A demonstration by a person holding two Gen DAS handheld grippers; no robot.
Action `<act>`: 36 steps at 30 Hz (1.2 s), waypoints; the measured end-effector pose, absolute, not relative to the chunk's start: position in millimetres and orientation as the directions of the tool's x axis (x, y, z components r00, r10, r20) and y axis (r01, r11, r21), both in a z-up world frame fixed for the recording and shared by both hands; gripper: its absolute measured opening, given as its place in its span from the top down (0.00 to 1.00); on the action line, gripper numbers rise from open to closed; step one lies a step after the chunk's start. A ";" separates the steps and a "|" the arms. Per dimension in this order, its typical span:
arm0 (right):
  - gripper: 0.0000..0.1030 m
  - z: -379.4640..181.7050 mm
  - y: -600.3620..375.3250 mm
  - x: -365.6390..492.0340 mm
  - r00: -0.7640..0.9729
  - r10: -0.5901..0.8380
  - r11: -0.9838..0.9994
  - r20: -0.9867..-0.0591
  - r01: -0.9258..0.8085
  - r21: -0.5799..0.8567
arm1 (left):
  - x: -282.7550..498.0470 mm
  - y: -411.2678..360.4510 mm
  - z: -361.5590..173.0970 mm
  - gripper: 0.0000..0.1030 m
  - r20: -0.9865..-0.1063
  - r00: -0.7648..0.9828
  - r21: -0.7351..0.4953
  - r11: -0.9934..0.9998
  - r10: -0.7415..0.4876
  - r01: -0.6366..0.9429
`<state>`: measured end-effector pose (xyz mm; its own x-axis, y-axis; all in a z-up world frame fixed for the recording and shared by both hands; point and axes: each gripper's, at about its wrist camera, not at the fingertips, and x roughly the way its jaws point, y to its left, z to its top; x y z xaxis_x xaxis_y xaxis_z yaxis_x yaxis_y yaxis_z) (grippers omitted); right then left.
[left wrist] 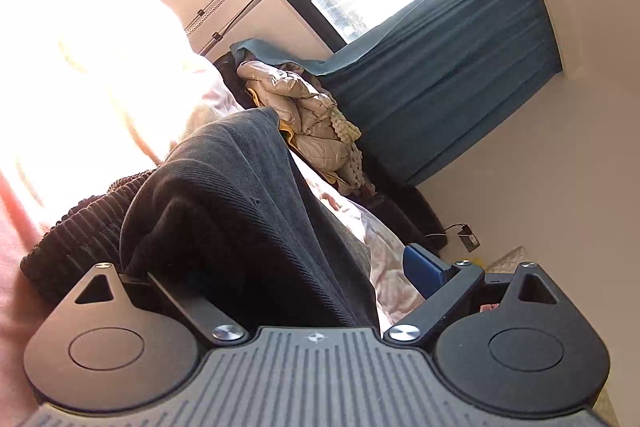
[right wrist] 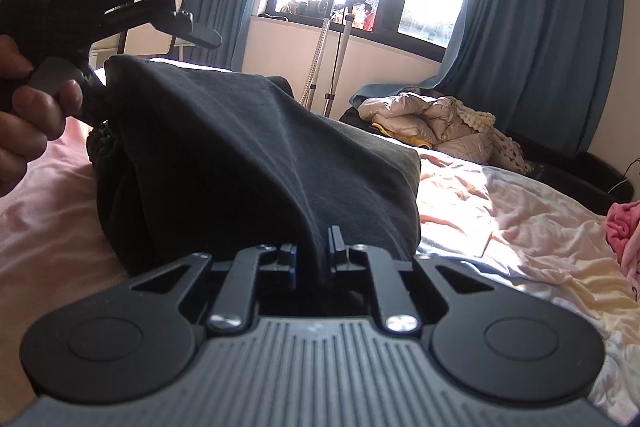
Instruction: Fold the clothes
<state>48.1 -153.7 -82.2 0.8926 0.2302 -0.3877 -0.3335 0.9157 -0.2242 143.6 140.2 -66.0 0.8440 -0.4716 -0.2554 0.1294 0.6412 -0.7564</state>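
Two grippers lift the dark sweater (right wrist: 256, 147) off the bed (right wrist: 500, 219) so it can fold: right gripper (right wrist: 311, 255) pinches one edge, left gripper (right wrist: 100, 95) seems to pinch another, though I cannot tell

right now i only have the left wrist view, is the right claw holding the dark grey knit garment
Observer: Yes, the right claw is shut on a fold of the dark grey knit garment.
Operator: anything else on the bed over there
Observer: A crumpled pink cloth lies on the pale pink bedsheet, at the right edge of the right wrist view.
Operator: is it touching the garment
Observer: No, bare sheet lies between them.
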 end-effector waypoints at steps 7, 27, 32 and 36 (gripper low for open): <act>0.76 -75.4 -165.8 51.6 0.865 0.322 0.927 -0.386 -0.371 -0.058 | 142.5 154.1 -59.8 0.10 -0.198 0.870 -0.798 0.589 -0.451 0.124; 0.59 -60.5 -180.0 22.6 0.833 0.417 0.909 -0.363 -0.373 0.188 | 78.4 147.7 -58.2 0.02 -0.252 0.813 -0.835 0.543 -0.525 0.092; 0.59 -51.4 -205.1 10.7 0.848 0.436 0.874 -0.303 -0.319 0.366 | 70.9 138.1 -71.3 0.00 -0.291 0.789 -0.854 0.518 -0.541 0.040; 0.59 -52.0 -217.9 13.2 0.854 0.419 0.861 -0.308 -0.265 0.434 | 72.9 139.7 -78.6 0.00 -0.337 0.776 -0.865 0.501 -0.533 -0.032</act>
